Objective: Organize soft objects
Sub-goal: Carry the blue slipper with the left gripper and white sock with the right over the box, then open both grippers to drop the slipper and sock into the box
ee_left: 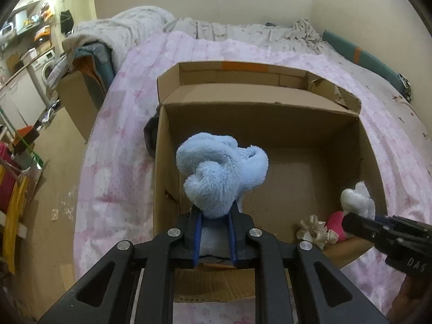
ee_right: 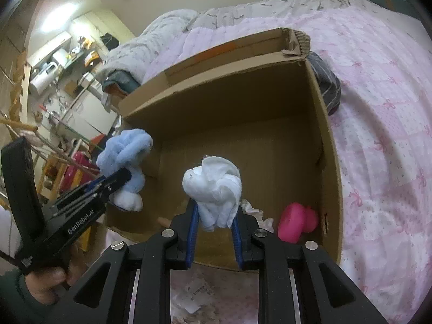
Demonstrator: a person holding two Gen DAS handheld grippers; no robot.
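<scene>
Plush fills both our grippers: the left gripper (ee_left: 214,216) is clamped on a light blue plush toy (ee_left: 220,174), and the right gripper (ee_right: 216,210) is clamped on a white soft cloth toy (ee_right: 214,191). We see the blue toy standing up out of the jaws, its long axis running along the fingers and away from the camera, with its curled fluffy end uppermost and a paler, whitish end hanging below the grip in the right wrist view. It hangs over the near left part of an open cardboard box (ee_left: 270,113). The white toy is bunched and roughly upright, also lengthwise along its fingers, over the near middle of the same box.

On the box floor, near the front right corner, lie a bright pink soft toy (ee_right: 297,222) and, just beside it, a cream ruffled piece (ee_left: 314,229). The box flaps are folded outward, the far one torn at a corner.

The box rests on a bed covered by a pink quilt with bow prints (ee_left: 121,162), a grey-white duvet (ee_left: 129,27) heaped at the far end. A dark striped cloth (ee_right: 326,81) lies against the box's outer wall. Beyond the bed we make out a pale wood floor (ee_left: 51,167), a washing machine (ee_left: 46,67) and cluttered shelves
</scene>
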